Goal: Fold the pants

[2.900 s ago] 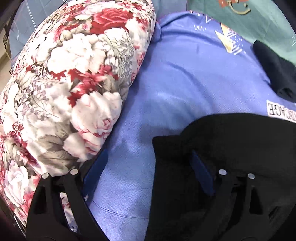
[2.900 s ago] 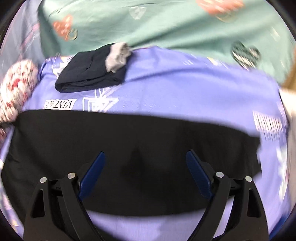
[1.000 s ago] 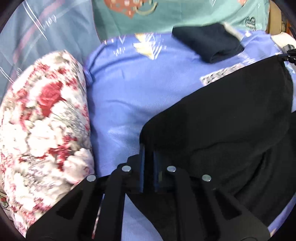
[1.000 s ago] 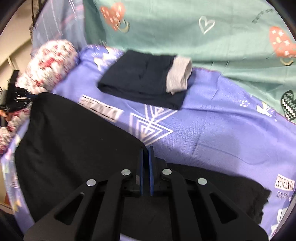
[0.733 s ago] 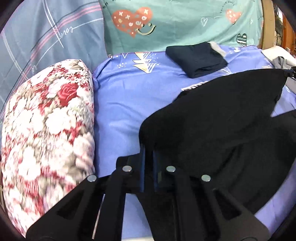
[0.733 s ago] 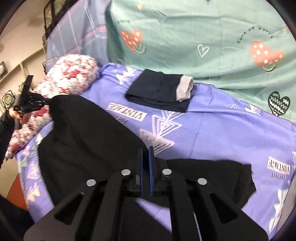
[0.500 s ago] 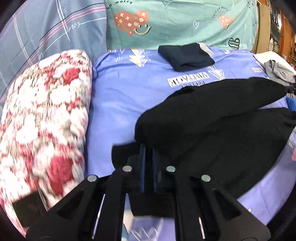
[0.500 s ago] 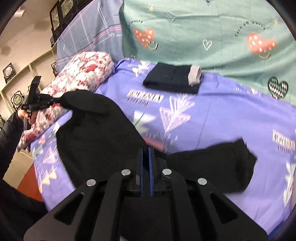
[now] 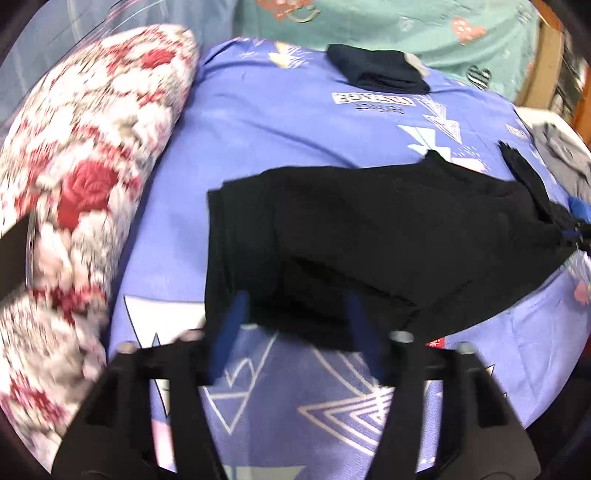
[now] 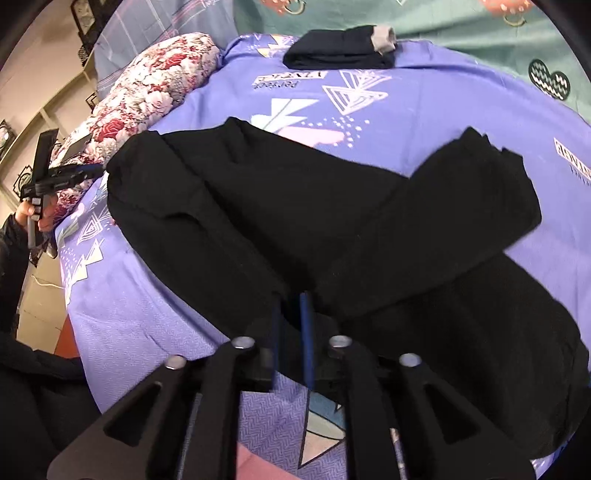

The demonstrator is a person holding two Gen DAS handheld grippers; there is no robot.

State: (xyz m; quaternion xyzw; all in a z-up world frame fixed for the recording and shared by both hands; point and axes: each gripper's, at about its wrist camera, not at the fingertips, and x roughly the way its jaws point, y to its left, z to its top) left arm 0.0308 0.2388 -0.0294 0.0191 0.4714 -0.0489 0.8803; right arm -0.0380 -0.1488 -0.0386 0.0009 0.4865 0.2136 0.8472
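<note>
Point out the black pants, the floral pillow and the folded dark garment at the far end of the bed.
black pants (image 10: 295,206), right wrist view, middle of the fabric
floral pillow (image 9: 85,155), left wrist view, upper face
folded dark garment (image 10: 332,50), right wrist view, centre of its top

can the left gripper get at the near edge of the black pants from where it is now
Probably yes. The left gripper is open, its fingers straddling the near edge of the black pants, with nothing between them.

Purple bedsheet (image 10: 424,107), floral bolster (image 9: 85,155), teal heart-print hanging (image 9: 388,26).
</note>
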